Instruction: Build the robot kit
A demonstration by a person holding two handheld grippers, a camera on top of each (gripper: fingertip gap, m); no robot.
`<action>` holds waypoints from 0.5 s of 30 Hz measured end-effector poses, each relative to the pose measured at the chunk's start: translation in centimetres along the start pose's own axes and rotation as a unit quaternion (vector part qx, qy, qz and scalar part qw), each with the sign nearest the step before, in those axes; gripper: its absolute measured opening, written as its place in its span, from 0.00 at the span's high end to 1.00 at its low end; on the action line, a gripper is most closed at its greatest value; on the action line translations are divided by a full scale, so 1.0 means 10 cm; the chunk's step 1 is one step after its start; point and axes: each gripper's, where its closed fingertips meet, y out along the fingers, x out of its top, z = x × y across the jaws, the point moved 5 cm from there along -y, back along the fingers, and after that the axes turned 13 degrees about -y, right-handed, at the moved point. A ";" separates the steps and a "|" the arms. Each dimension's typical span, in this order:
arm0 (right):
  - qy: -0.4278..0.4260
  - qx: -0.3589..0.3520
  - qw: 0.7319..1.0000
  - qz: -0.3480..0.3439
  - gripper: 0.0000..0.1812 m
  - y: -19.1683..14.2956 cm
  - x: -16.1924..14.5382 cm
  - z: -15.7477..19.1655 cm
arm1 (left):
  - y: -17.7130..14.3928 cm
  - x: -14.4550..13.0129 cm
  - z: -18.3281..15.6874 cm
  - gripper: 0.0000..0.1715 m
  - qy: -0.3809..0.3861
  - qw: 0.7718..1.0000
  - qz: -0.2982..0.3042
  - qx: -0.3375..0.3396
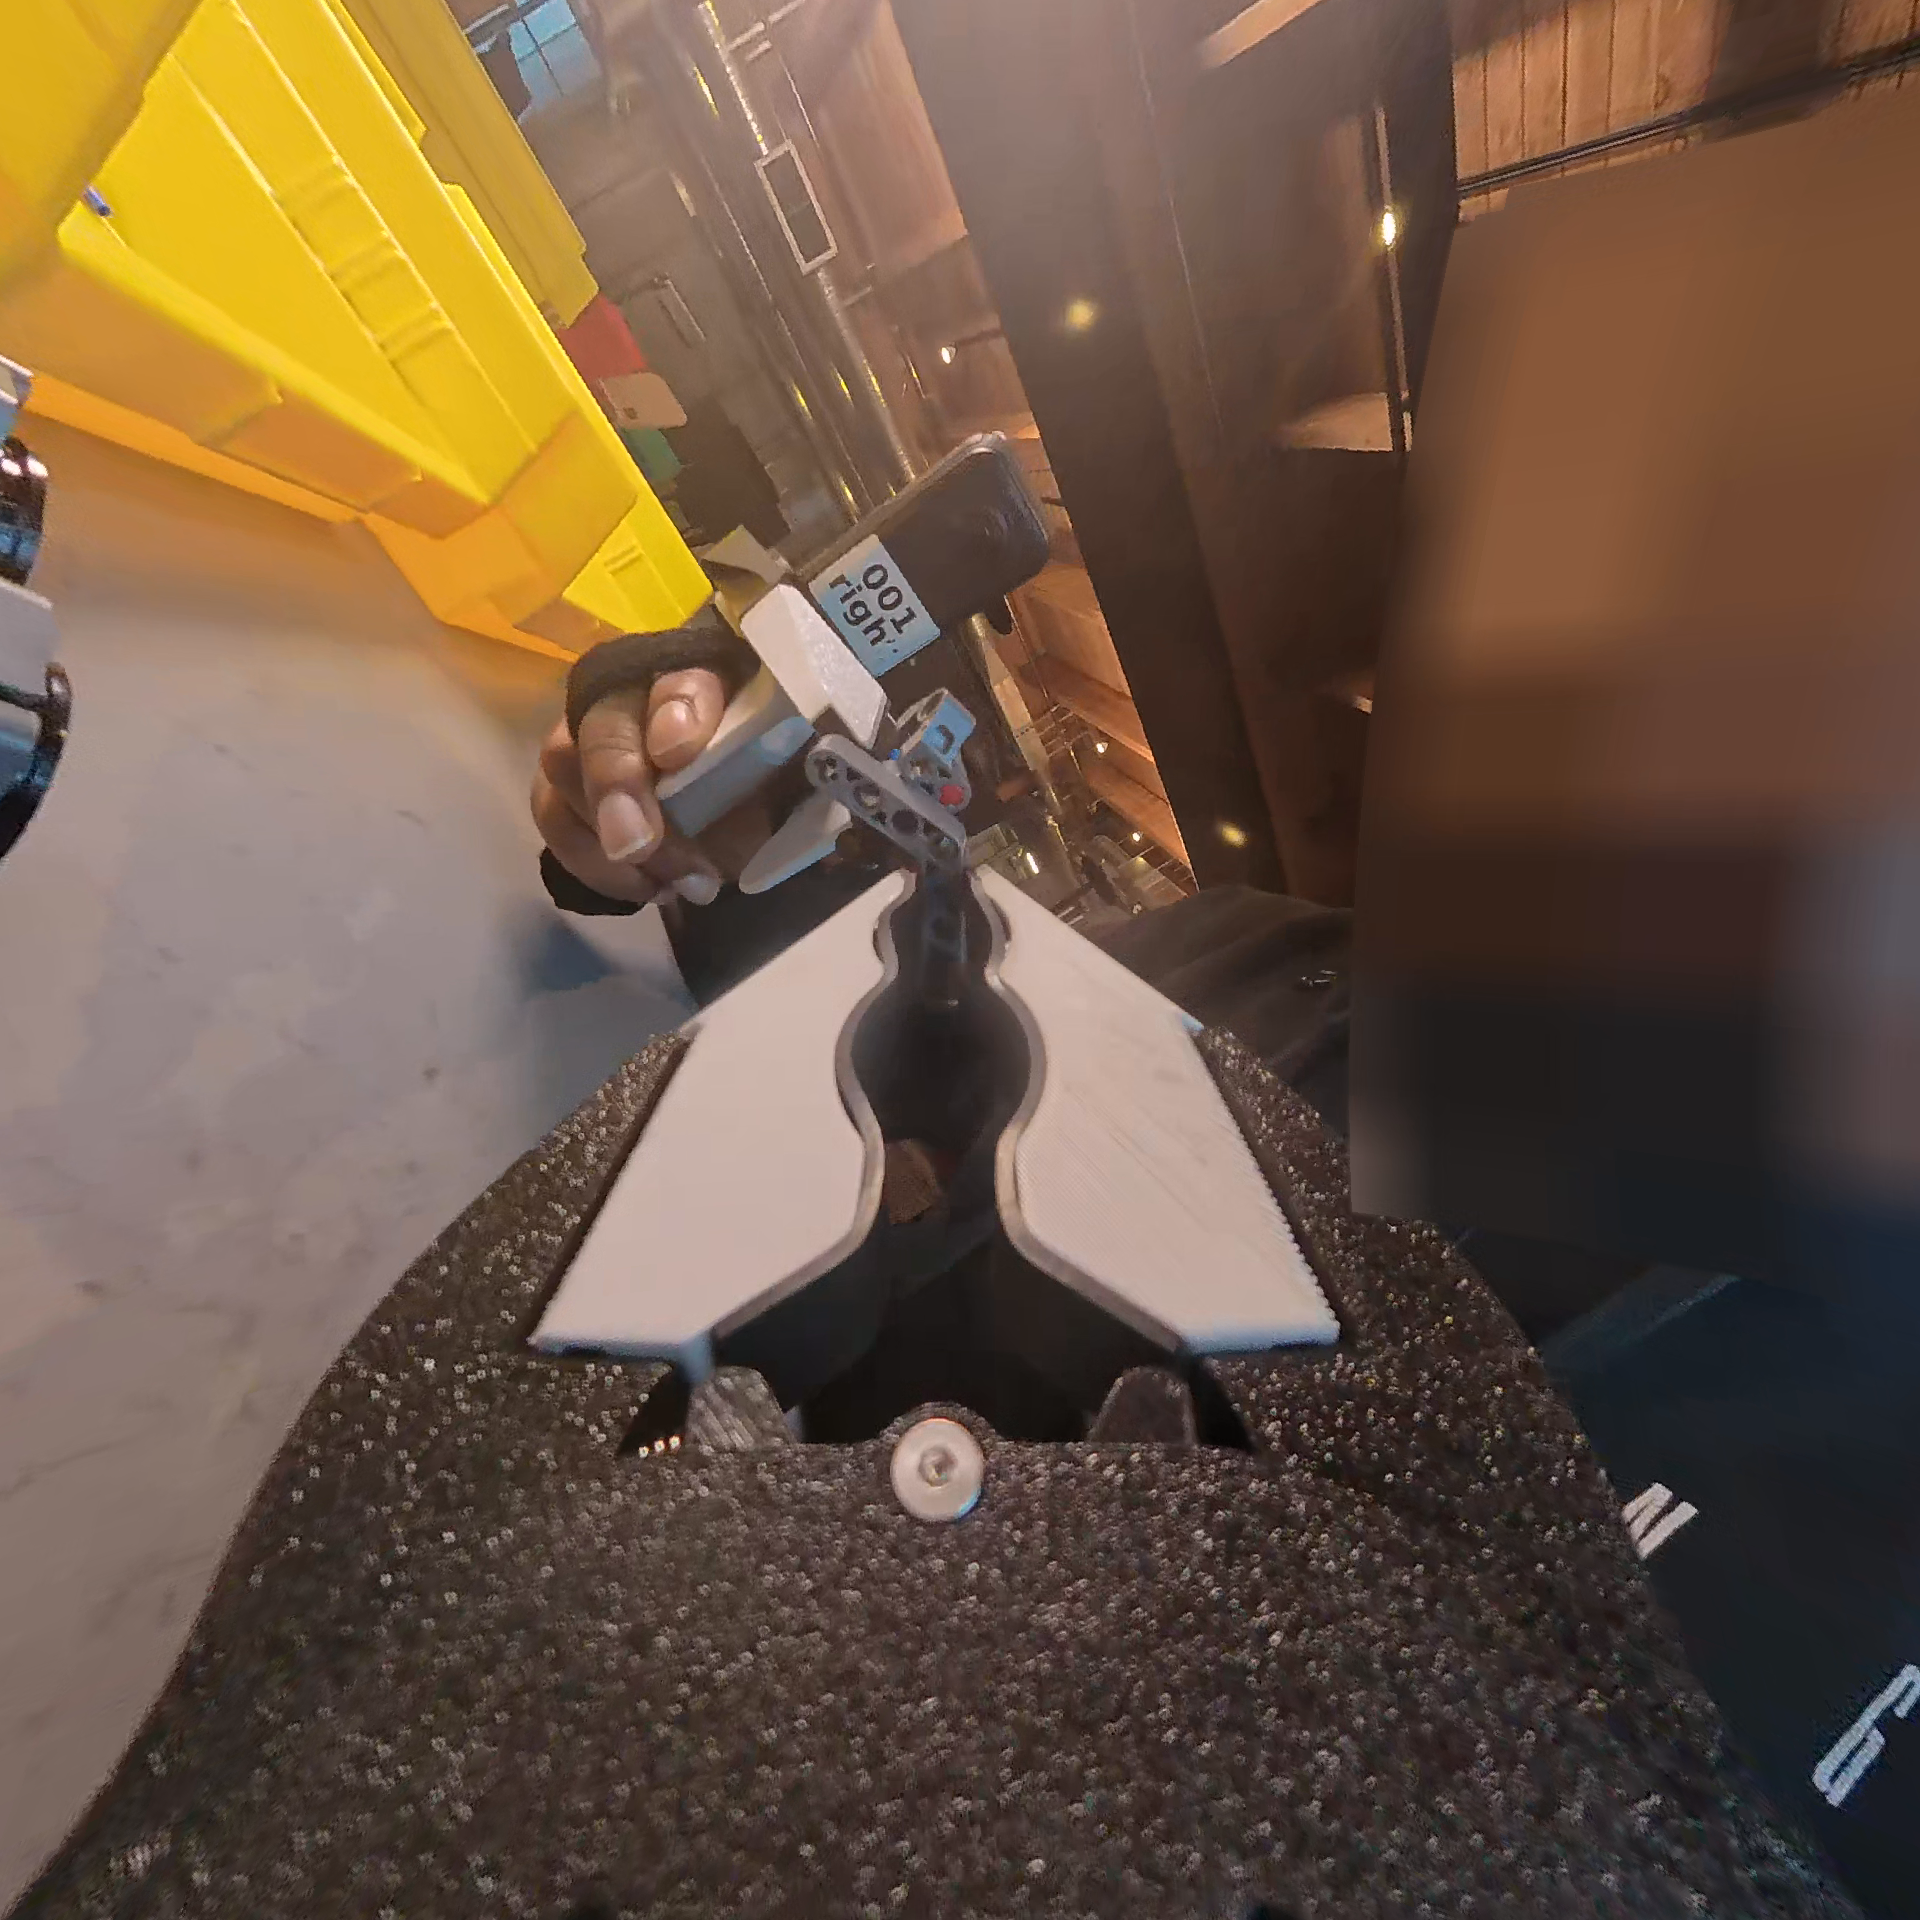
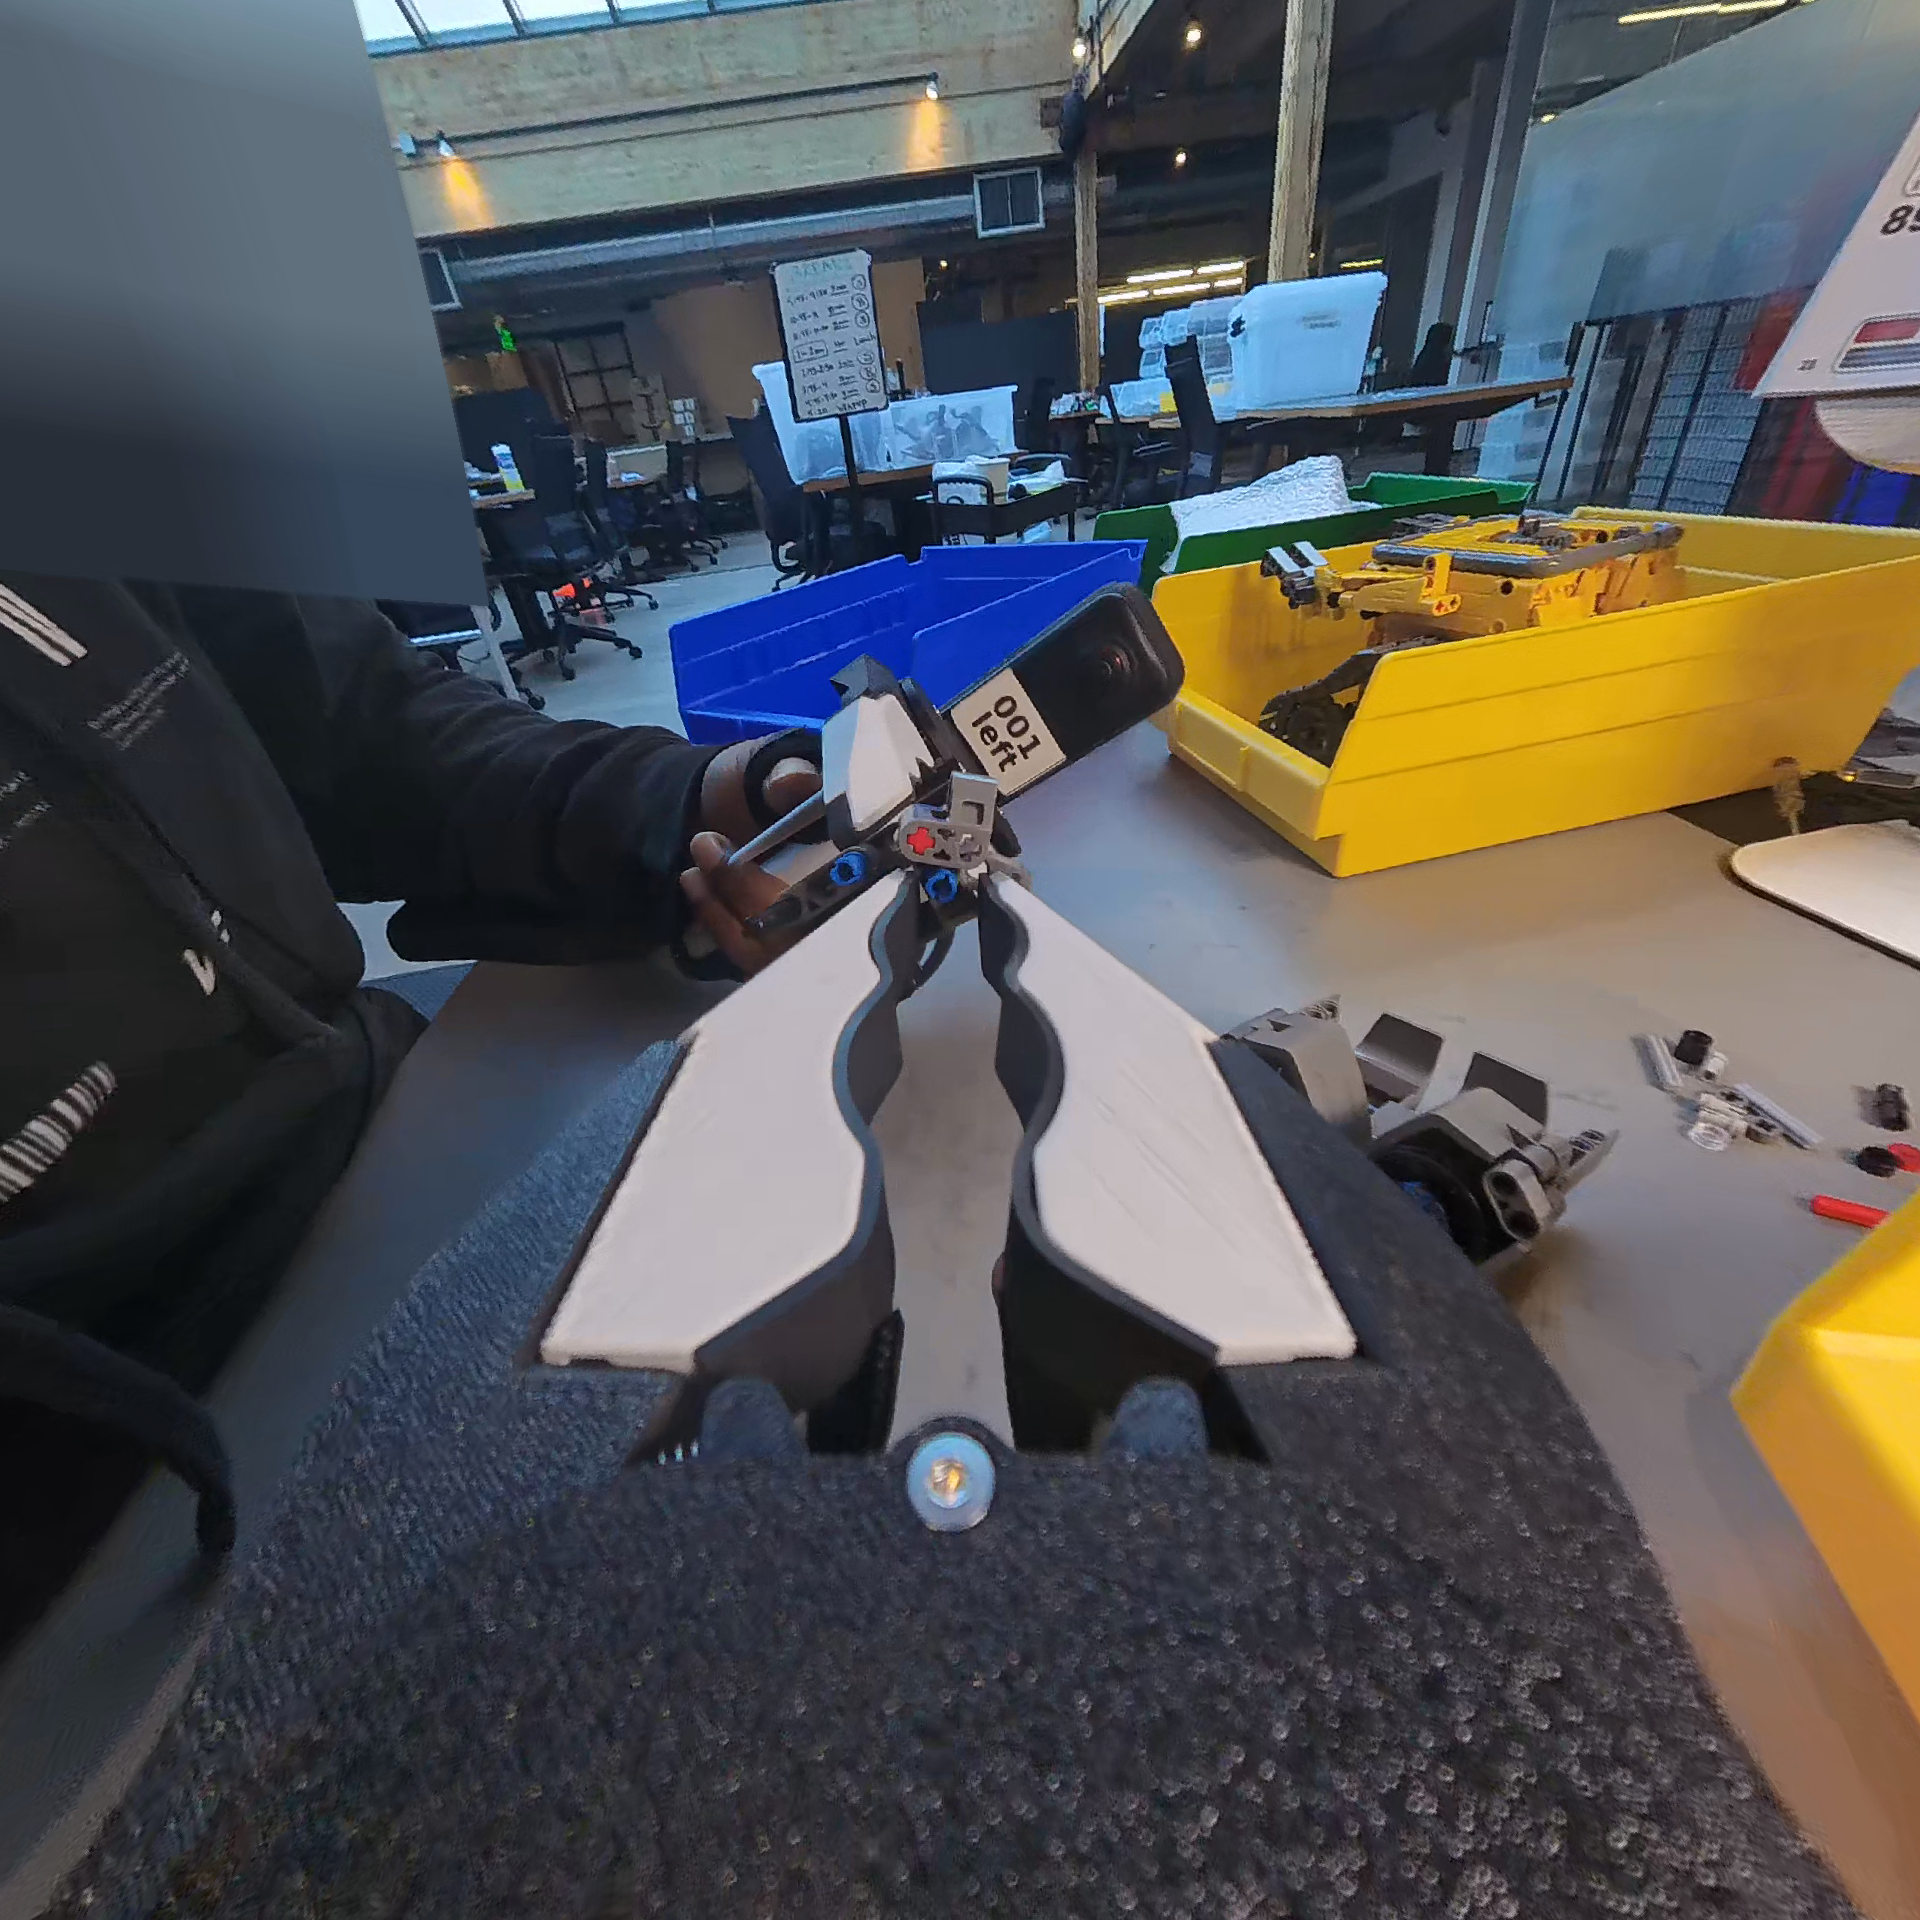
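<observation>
You are seeing yellow bins [image 2: 1507,748], a blue bin [image 2: 790,655], white fingers [image 2: 748,1164] and a grey worktop [image 2: 1247,935].

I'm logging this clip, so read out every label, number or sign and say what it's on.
I can't repeat writing, only where it is.
Light sticker on the far camera, left wrist view: legible.
White sticker on the far camera, right wrist view: legible.
Whiteboard: handwriting, too small.
White booklet: partly cut off.
Dark hoodie: white print, blurred.
Brick piece: no writing.
</observation>
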 end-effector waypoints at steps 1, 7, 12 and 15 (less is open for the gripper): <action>0.002 0.002 1.000 0.000 0.95 0.01 0.00 0.00 | 0.00 -0.01 0.00 0.96 0.007 1.000 0.004 0.006; -0.005 0.012 1.000 0.008 0.95 0.05 -0.03 0.05 | 0.01 -0.06 -0.02 0.96 0.049 0.998 0.028 0.040; -0.028 0.036 0.999 0.027 0.95 0.05 -0.05 0.12 | 0.00 -0.12 -0.01 0.95 0.028 0.998 0.054 0.031; -0.051 0.044 0.997 0.044 0.95 0.04 -0.05 0.16 | -0.01 -0.15 0.00 0.95 0.007 0.998 0.067 0.022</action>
